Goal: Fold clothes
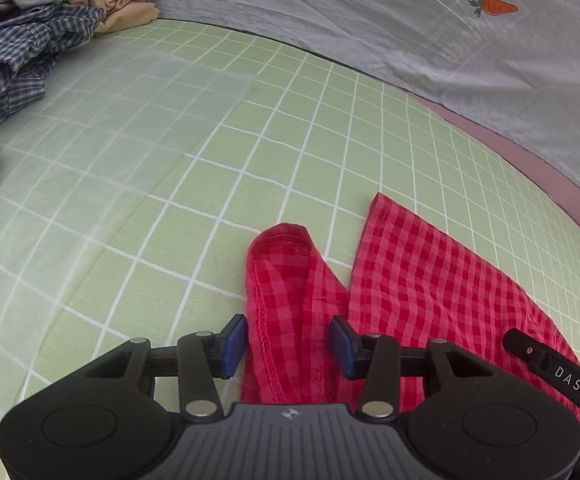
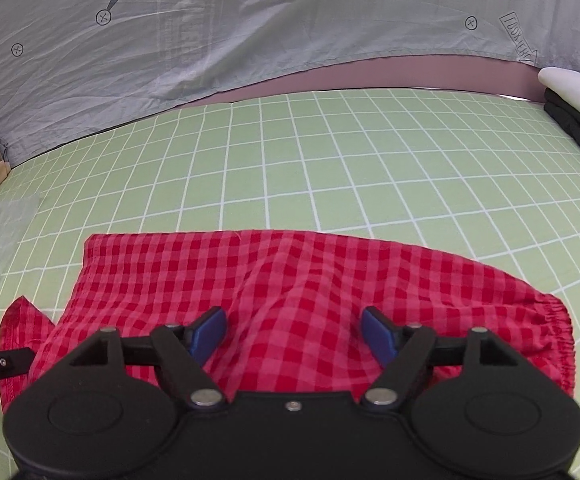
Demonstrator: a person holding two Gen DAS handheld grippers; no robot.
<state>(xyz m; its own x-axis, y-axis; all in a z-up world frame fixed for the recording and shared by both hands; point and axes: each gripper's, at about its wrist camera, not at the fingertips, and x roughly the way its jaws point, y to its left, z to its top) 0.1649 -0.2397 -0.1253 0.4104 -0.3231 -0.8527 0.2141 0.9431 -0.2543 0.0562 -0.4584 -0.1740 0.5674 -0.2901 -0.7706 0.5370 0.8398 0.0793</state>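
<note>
A: What's hidden or cut off?

B: Near edge of the red checked shorts [image 2: 290, 280] sits under both tools, can't see it. Clothes pile [image 1: 29, 28] cropped at far left; folded stack [image 2: 578, 108] cropped at right.

A: Fingers?

B: Left gripper [image 1: 289, 344] wide apart, one leg of the shorts between the pads, not pinched. Right gripper [image 2: 294, 336] also spread, over the fabric; contact unclear. Shorts lie flat on the green grid mat [image 2: 330, 160].

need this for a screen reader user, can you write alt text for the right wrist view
The open right gripper hovers over red gingham shorts lying on a green grid sheet, elastic waistband to the right. Grey carrot-print fabric hangs behind.
</note>
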